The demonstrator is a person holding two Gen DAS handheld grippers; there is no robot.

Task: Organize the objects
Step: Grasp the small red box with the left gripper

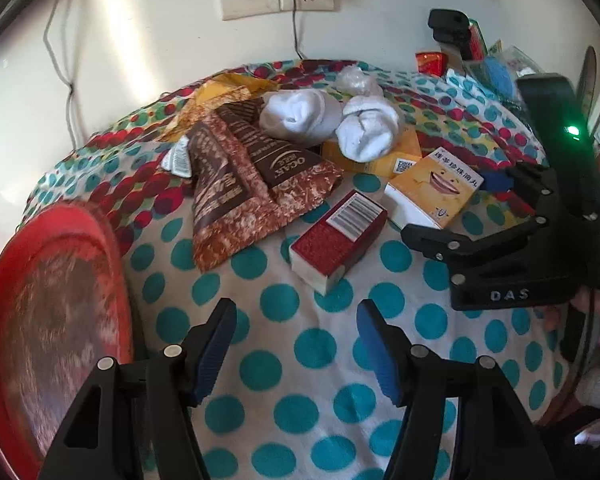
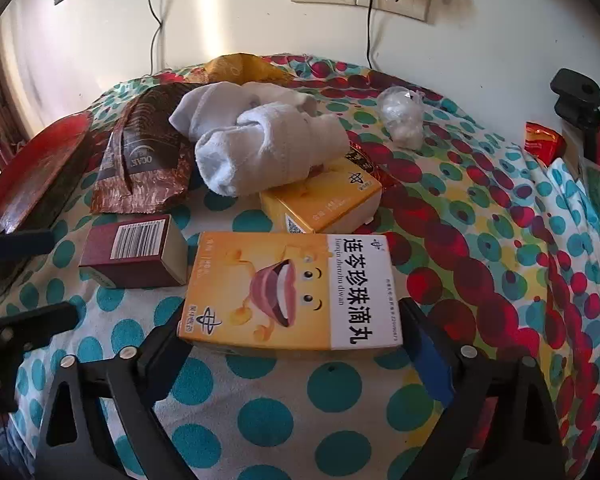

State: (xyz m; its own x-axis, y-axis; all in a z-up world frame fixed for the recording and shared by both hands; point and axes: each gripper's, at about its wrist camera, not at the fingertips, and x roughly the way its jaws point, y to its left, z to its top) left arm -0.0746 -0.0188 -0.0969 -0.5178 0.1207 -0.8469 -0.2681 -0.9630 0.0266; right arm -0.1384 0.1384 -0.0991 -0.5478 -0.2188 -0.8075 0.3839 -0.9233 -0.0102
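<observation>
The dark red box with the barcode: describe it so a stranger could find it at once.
On the polka-dot cloth, look between the red tray and the two yellow boxes. The dark red box lies flat just left of the nearer yellow box. It alone is maroon, with a white barcode label.

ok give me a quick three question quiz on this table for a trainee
1. True or false: the right gripper has its jaws open around the yellow box with the cartoon mouth.
2. What lies on top of the other yellow box? A) the rolled white socks B) the red tray C) the dark red barcode box
3. Fill in: the left gripper holds ____.

Key
1. True: open, either side of it.
2. A
3. Nothing; its jaws are open over the dotted cloth.
</observation>
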